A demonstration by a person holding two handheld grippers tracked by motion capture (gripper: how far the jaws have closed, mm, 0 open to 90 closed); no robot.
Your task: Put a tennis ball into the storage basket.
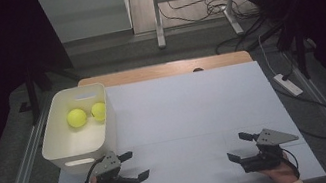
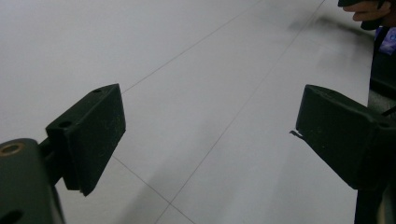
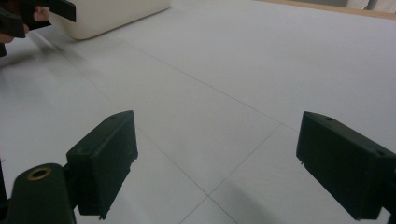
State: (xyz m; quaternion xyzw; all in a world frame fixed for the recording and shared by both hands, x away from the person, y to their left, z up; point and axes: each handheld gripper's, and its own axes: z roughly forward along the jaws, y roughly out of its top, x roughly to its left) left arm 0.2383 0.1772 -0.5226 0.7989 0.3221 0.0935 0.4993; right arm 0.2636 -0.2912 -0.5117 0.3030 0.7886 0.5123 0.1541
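High view | balls point(image 1: 77, 118): 2 | bin point(image 1: 72, 150): 1 | tongs: 2, open

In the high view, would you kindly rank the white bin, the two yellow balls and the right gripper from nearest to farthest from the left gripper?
1. White bin, just behind the left gripper, at the table's left.
2. Two yellow balls, inside the bin toward its far end; too close to separate.
3. Right gripper, across the table's near edge.
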